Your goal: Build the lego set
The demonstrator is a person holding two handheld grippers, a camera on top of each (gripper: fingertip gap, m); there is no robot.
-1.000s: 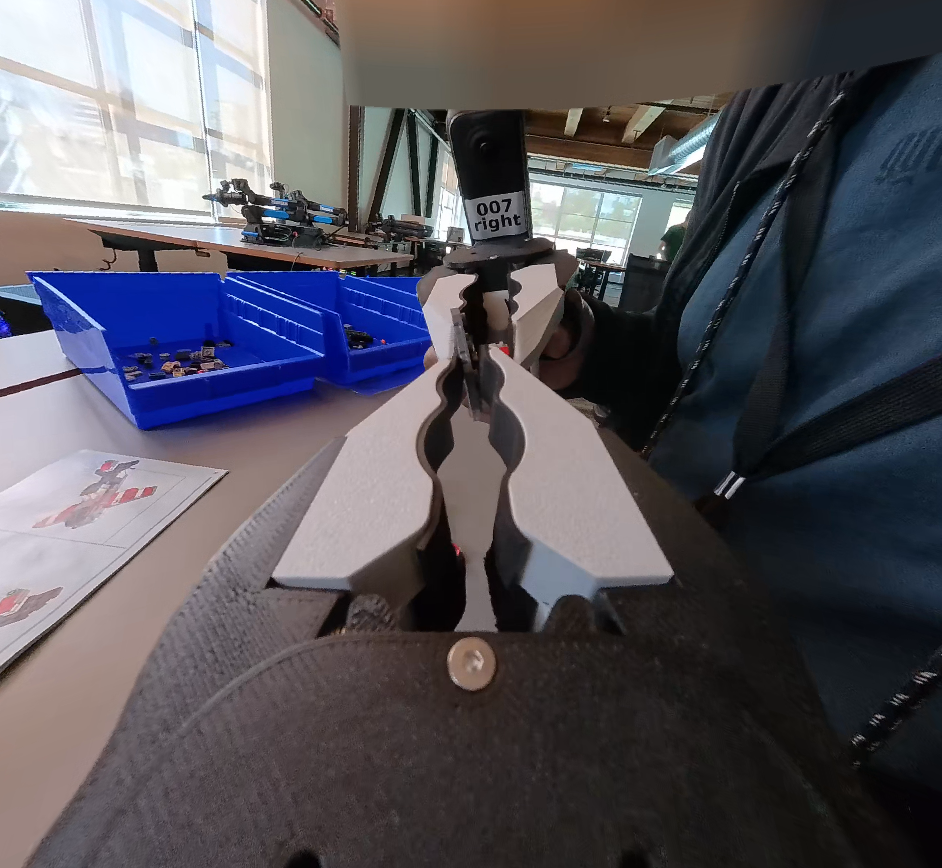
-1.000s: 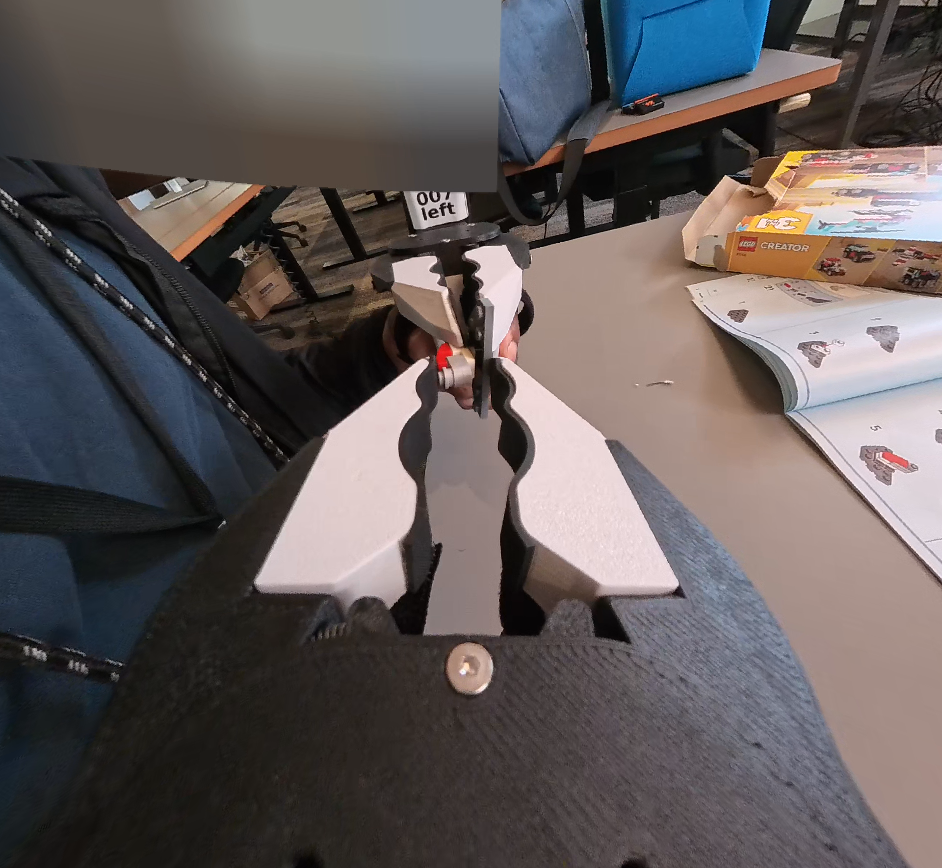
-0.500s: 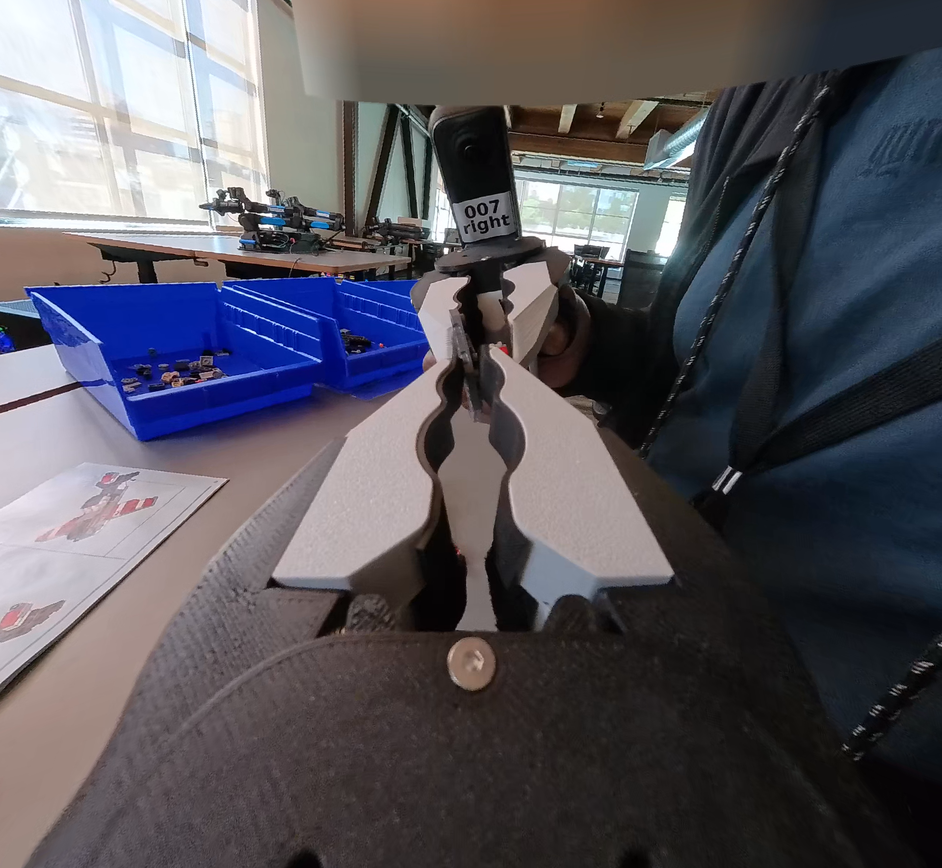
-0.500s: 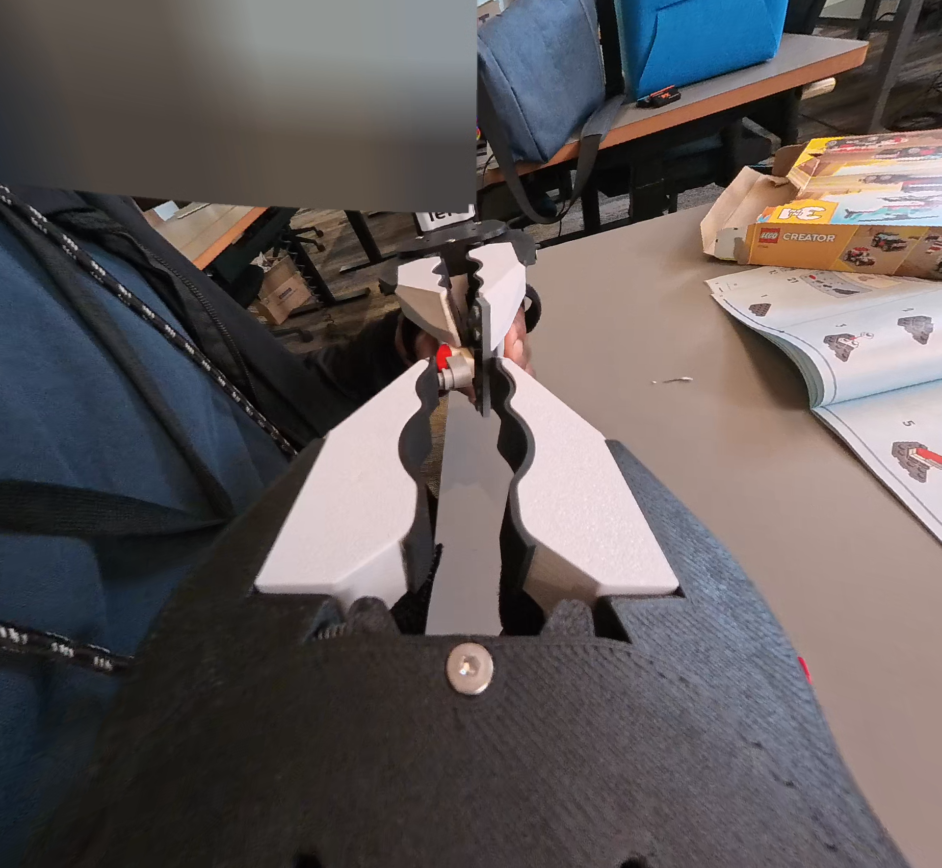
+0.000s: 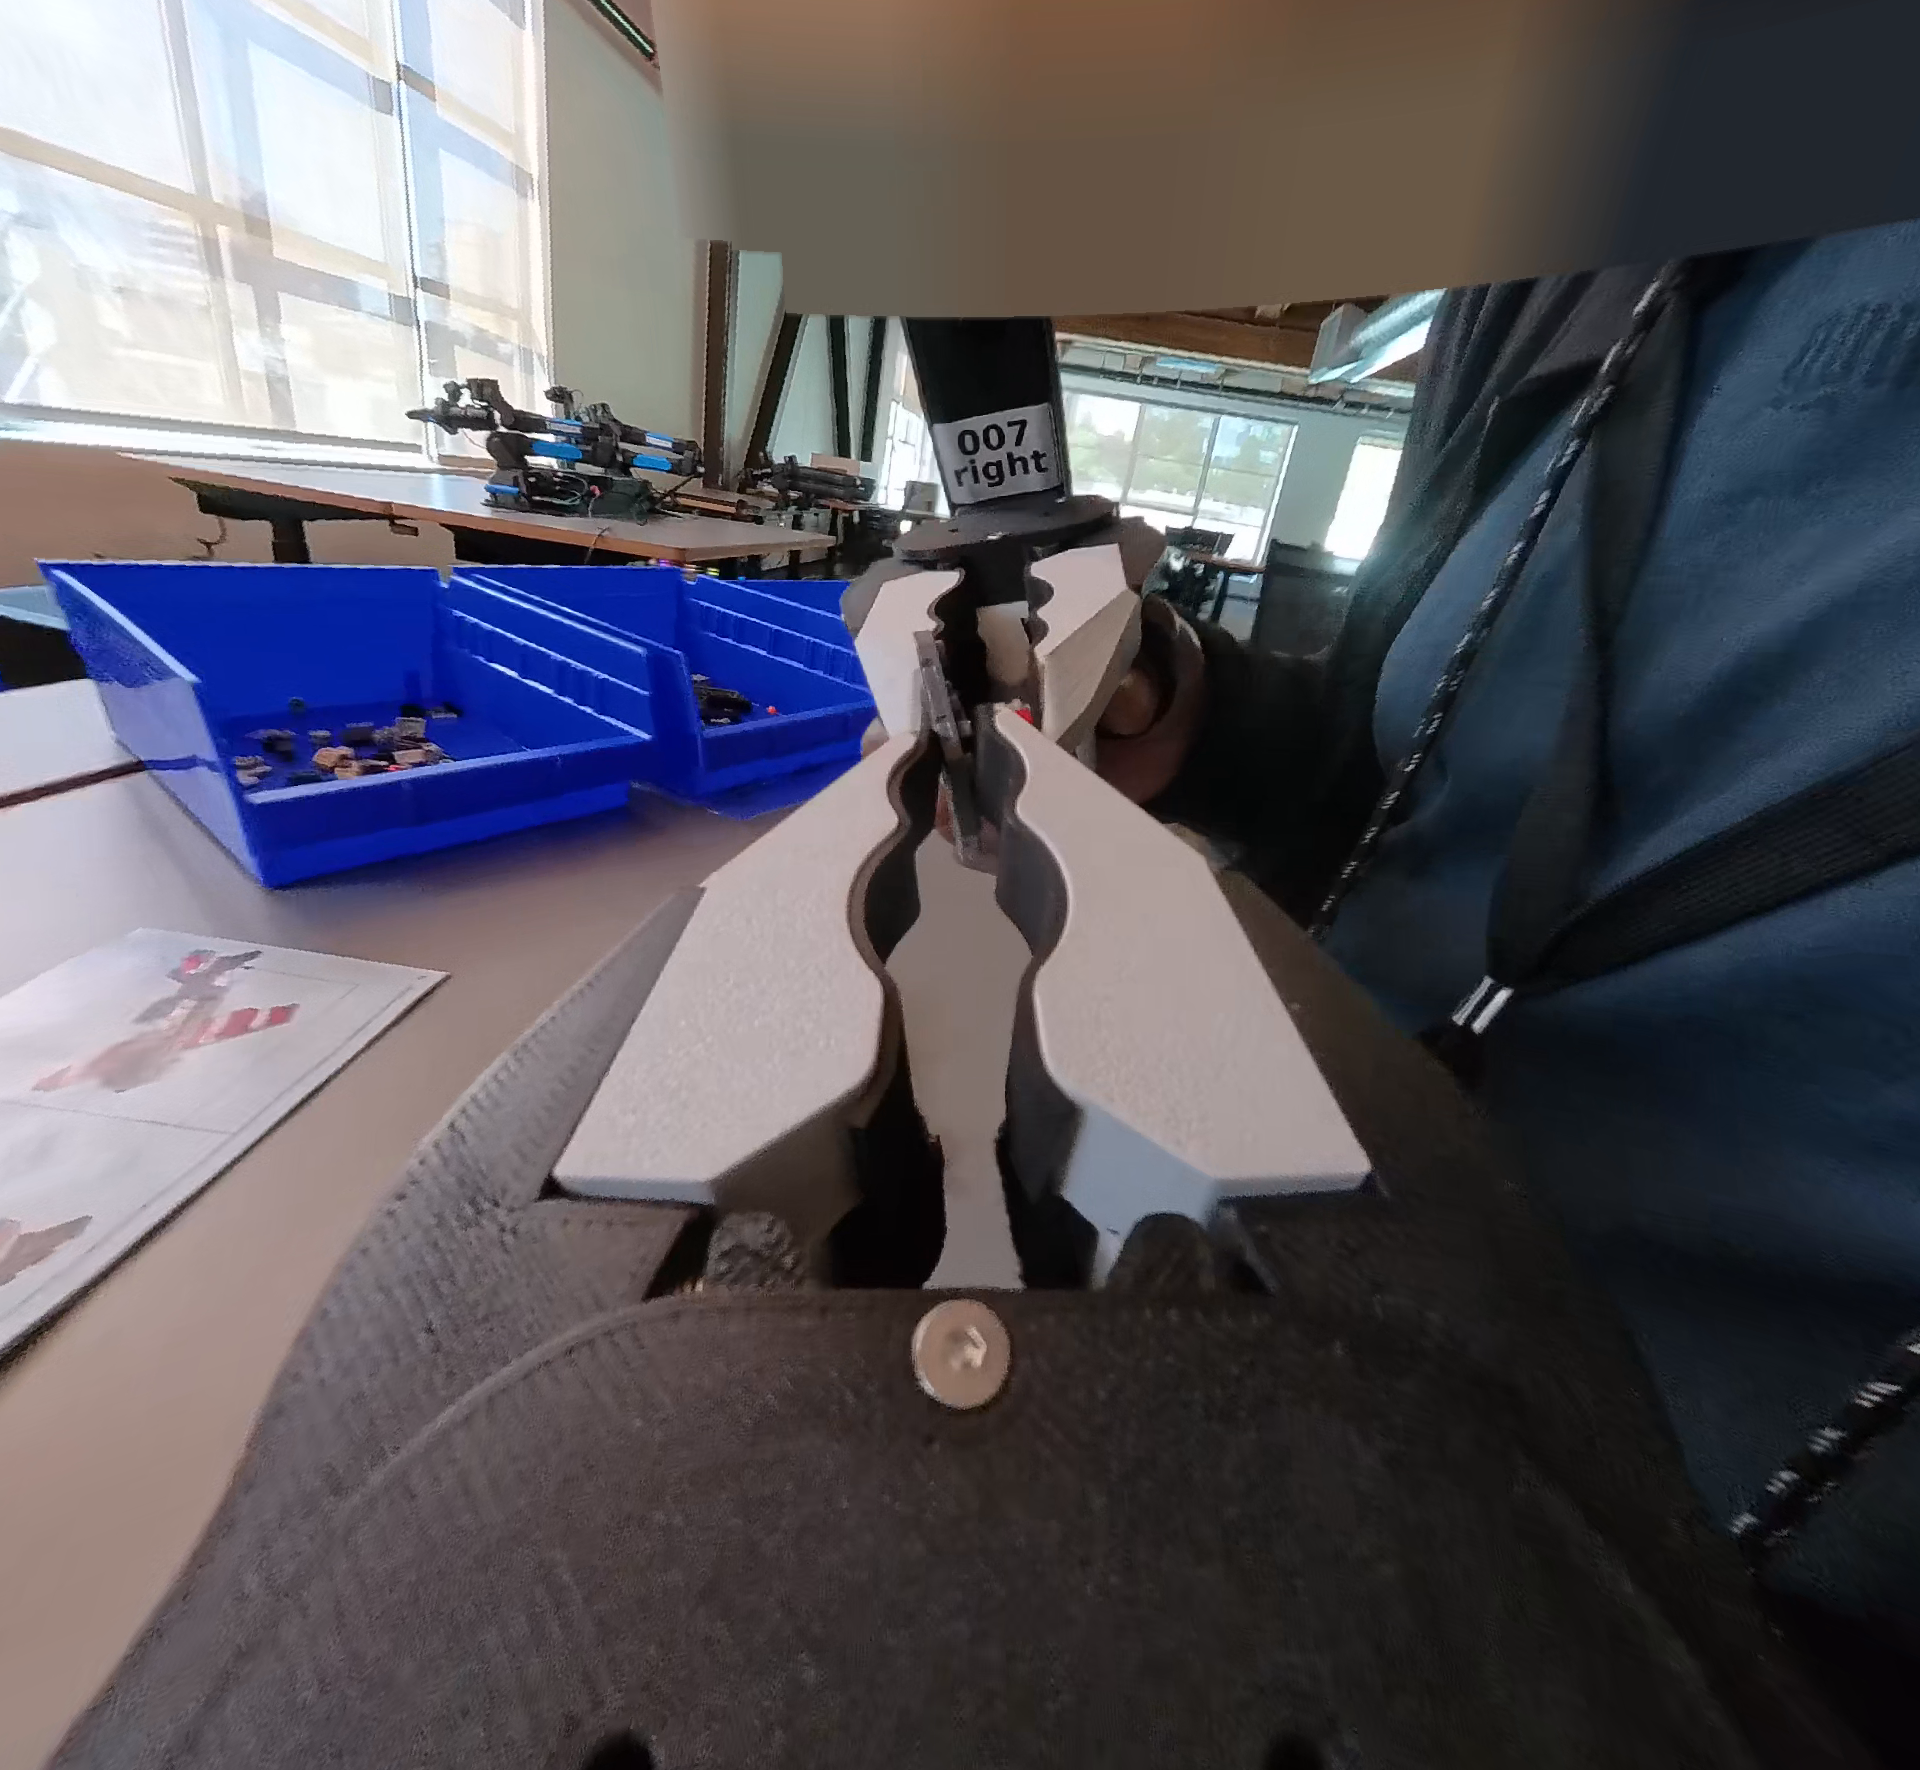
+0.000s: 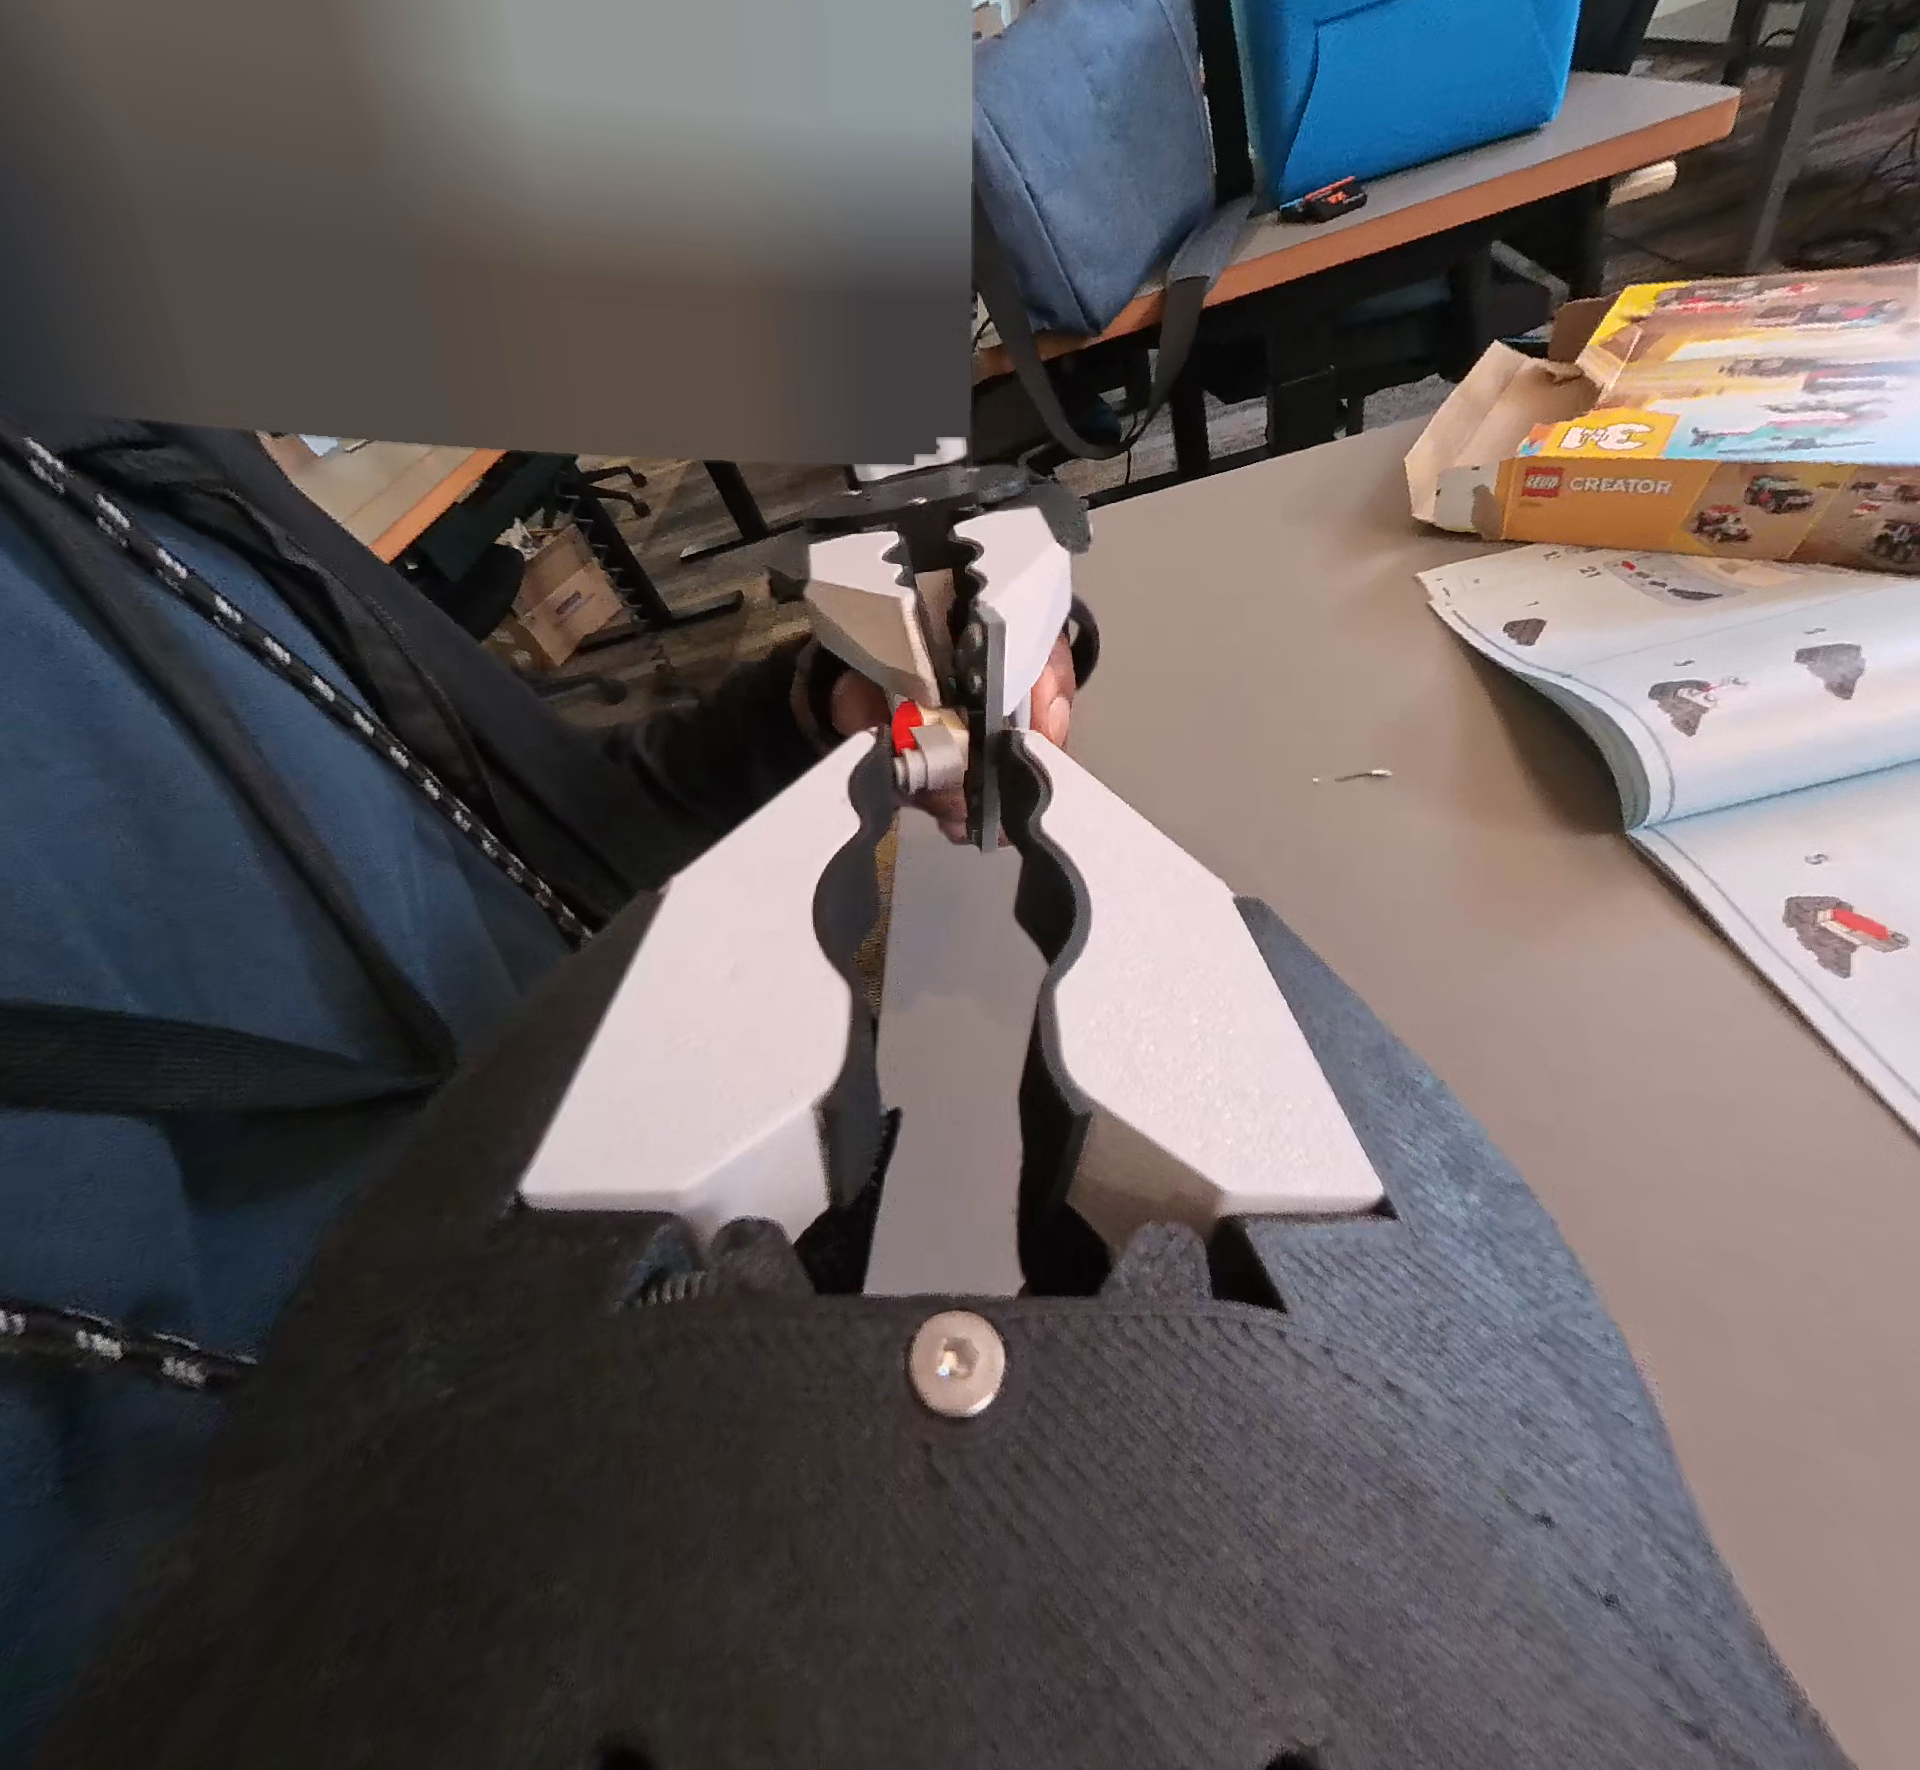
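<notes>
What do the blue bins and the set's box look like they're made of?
Blue bins: seemingly moulded plastic with a glossy finish; saturated colour, ribbed walls, sheen on the rims. Box: printed cardboard, apparently; raw brown inside on a torn-open flap.

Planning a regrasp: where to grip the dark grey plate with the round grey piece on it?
Pinch the dark grey plate across its two flat faces at a bare end, coming in along its edge. It stands thin and edge-on, and the round grey piece juts from one face.
</notes>
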